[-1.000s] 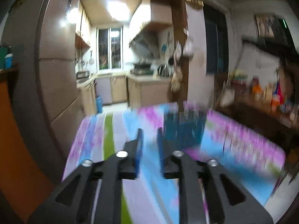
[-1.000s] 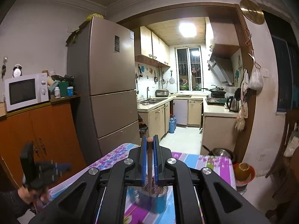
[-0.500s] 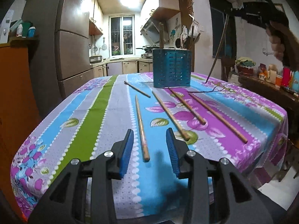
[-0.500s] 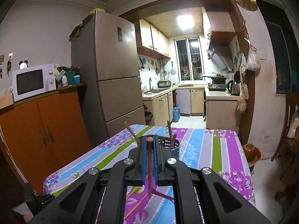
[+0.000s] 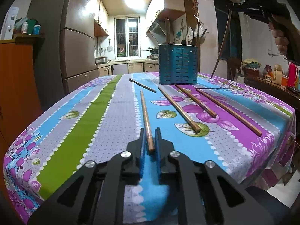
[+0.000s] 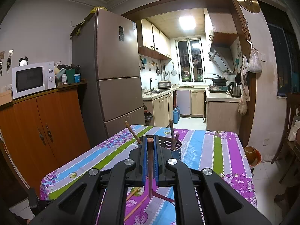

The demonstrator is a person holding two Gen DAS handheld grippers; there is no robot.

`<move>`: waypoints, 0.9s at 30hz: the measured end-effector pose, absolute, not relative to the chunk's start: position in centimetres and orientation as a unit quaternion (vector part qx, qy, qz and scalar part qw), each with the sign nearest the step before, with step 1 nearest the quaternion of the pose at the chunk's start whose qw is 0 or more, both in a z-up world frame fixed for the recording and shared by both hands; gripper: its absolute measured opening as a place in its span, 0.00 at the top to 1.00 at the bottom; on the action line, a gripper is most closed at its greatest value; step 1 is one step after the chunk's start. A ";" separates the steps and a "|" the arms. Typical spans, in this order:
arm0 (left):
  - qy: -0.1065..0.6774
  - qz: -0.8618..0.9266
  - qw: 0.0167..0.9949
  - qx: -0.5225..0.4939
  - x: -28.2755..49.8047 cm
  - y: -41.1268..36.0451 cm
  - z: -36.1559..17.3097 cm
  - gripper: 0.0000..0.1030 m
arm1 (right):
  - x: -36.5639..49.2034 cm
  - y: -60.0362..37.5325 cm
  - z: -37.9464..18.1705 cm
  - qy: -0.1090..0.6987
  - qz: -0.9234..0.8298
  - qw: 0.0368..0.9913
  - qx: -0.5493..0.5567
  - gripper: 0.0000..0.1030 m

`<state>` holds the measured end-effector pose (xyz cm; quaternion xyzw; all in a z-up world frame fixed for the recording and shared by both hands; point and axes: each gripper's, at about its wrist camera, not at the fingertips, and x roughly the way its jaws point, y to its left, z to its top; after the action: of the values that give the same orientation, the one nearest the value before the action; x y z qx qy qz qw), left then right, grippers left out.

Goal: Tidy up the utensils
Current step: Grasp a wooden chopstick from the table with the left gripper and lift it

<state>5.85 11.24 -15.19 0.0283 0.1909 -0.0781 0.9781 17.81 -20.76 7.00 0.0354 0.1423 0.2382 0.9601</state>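
Observation:
A blue slotted utensil holder (image 5: 178, 64) stands at the far end of the striped floral tablecloth (image 5: 84, 121), with a few chopsticks upright in it (image 6: 171, 131). Several wooden chopsticks (image 5: 178, 108) lie loose on the cloth in front of it. My left gripper (image 5: 149, 131) sits low at the near edge, its jaws closing on the thick end of one lying chopstick (image 5: 145, 112). My right gripper (image 6: 150, 139) is shut on a dark chopstick (image 6: 150, 168) that hangs tip-down above the table, right of the holder (image 6: 176, 148). The left wrist view shows it hanging (image 5: 223, 43) from a person's hand (image 5: 281, 35).
A tall fridge (image 6: 112, 71) and an orange cabinet (image 6: 46, 123) with a microwave (image 6: 31, 78) stand left of the table. A dark sideboard (image 5: 271, 86) with bottles runs along the right. A bowl (image 6: 252, 154) sits on the floor past the far right corner.
My left gripper dropped to the table's near edge and closed from open onto the nearest chopstick. My right gripper sank a little with its chopstick still held.

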 end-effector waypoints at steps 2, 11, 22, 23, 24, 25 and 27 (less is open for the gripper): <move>0.188 -0.075 0.979 0.028 5.7 11.2 -15.1 0.95 | 17.9 -20.7 6.9 0.141 0.238 0.960 0.034 0.92; 0.175 -0.078 0.981 0.031 5.0 11.0 -13.6 0.95 | 17.3 -20.9 7.3 0.126 0.236 0.963 0.032 0.92; 0.096 -0.095 0.989 0.053 5.0 11.0 -5.3 0.95 | 16.4 -20.8 8.4 0.111 0.242 0.963 0.029 0.92; 0.088 -0.097 0.990 0.053 5.4 11.0 -4.6 0.95 | 16.4 -20.8 8.5 0.110 0.242 0.964 0.029 0.92; 0.083 -0.099 0.990 0.051 5.6 11.0 -4.1 0.95 | 16.4 -20.7 8.7 0.109 0.243 0.964 0.028 0.92; 0.076 -0.102 0.991 0.050 6.2 10.9 -3.2 0.95 | 16.3 -20.7 8.8 0.108 0.243 0.964 0.028 0.92; 0.071 -0.107 0.990 0.050 7.6 10.8 -1.8 0.95 | 16.4 -20.5 9.2 0.106 0.244 0.964 0.025 0.92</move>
<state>7.59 10.78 -1.77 0.0500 0.0709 -0.1071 0.9905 16.41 -20.54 9.18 0.0251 0.1062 0.2435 0.9637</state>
